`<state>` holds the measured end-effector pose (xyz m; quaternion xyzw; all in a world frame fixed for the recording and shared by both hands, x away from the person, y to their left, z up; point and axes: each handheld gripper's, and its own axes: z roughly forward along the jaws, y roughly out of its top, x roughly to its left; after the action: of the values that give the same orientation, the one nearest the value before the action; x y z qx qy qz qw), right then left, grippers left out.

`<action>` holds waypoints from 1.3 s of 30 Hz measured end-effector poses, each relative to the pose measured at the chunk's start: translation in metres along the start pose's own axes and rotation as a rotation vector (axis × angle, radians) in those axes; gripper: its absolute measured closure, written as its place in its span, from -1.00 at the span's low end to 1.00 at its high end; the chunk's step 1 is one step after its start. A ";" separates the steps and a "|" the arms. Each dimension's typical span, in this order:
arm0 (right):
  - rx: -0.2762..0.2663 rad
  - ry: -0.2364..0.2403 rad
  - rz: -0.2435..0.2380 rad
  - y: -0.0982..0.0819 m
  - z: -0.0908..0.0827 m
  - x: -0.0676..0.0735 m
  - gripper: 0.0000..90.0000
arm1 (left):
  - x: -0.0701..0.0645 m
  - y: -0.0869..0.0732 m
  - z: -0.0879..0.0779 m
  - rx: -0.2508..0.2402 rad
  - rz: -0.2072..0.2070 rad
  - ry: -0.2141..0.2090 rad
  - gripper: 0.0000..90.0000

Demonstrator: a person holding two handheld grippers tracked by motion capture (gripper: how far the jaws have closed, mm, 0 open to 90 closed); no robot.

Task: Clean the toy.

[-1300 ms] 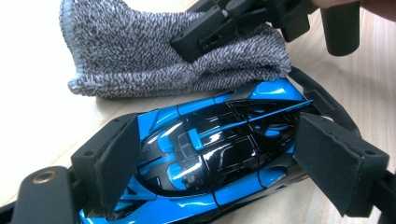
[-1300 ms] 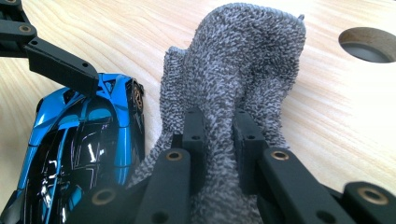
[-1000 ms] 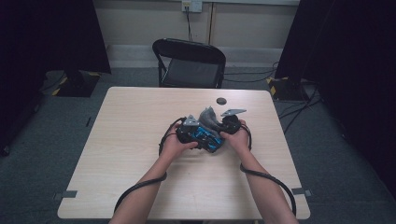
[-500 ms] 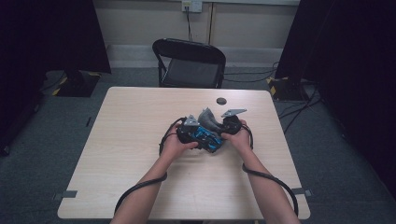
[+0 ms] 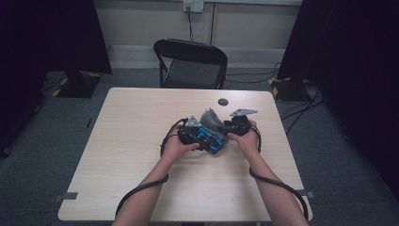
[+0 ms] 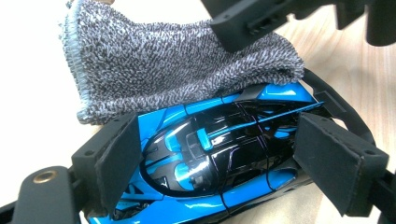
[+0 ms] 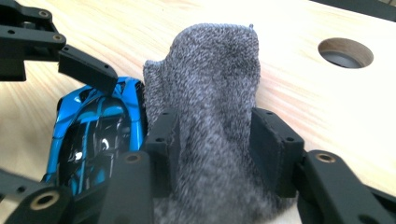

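- A light wooden table stands on grey carpet.
- A round hole sits near its far edge.
- A black folding chair stands just behind it.
- A wall socket is above.

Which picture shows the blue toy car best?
The left gripper view: the toy car sits big and sharp between its tongs. The right gripper view catches one side beside the cloth. The high view shows a small blue patch.
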<state>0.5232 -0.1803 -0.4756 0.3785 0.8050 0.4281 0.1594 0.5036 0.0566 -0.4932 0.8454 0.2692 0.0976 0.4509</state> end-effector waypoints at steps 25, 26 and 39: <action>0.113 -0.077 0.001 0.001 0.027 0.013 0.79 | 0.000 -0.001 -0.001 -0.003 -0.002 0.004 -0.65; 0.102 -0.067 -0.001 0.003 0.028 0.015 0.79 | 0.000 -0.001 -0.001 -0.003 -0.002 0.004 -0.65; 0.142 -0.015 -0.086 0.007 0.039 0.016 0.80 | 0.001 -0.002 -0.001 -0.007 -0.007 0.007 -0.65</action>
<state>0.5383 -0.1434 -0.4918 0.3570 0.8477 0.3598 0.1566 0.5032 0.0588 -0.4938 0.8426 0.2737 0.0999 0.4530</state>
